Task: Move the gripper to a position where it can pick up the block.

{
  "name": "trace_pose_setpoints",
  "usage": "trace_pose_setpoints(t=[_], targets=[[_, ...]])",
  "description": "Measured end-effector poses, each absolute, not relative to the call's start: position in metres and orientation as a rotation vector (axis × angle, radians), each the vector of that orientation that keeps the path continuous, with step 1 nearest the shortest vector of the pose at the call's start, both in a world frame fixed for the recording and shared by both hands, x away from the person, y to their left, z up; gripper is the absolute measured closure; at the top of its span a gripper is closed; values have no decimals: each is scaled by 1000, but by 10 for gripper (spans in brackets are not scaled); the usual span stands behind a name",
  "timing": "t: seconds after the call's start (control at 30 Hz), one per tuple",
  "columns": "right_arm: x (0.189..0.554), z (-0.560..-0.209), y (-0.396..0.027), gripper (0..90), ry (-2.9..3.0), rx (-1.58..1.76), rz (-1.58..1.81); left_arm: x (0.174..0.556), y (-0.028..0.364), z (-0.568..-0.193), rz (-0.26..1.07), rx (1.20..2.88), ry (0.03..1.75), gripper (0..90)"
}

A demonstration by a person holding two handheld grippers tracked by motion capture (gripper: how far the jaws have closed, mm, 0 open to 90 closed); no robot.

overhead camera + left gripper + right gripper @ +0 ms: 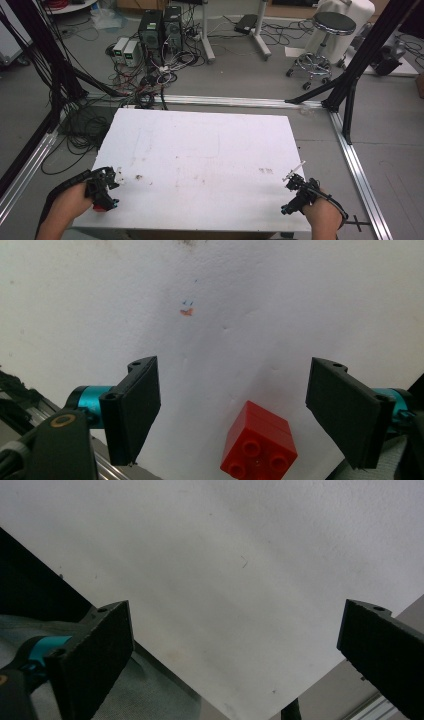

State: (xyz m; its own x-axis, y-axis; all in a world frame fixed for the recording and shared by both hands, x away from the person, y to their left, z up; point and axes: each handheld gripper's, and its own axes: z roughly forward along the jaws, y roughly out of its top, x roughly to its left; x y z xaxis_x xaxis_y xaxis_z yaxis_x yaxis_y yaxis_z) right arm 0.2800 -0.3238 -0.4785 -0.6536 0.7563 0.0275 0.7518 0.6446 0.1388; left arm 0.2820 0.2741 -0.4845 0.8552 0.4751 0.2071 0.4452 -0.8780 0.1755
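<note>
Left tool (232, 412) wide open, empty, over small red studded plastic brick (259, 443) at near-left corner of white board surface (200, 150). Right tool (235, 655) wide open, empty, near-right edge. We judge risk: brick seemingly close to edge, off-centre closing could nudge it off.

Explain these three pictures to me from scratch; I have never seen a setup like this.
No robot here: a person holds a hand-held two-jaw gripper in each hand. The high view looks down on a white rectangular table; the left gripper is at its near left corner, the right gripper at its near right. The other two pictures come from cameras riding on each gripper, looking past its black jaws. The left gripper is open, with a small red studded plastic brick on the table between the jaws, not gripped. The right gripper is open over bare table.
</note>
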Motion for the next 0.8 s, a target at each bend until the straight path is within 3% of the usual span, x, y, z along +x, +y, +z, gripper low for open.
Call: trace_pose_setpoints(t=[0.33,0.8], targets=[[279,-479,-324,9,2827,1293,224,285,276,-478,368,2893,765,222],[279,-477,-323,9,2832,1285,240,293,284,-462,327,2891,660,222]])
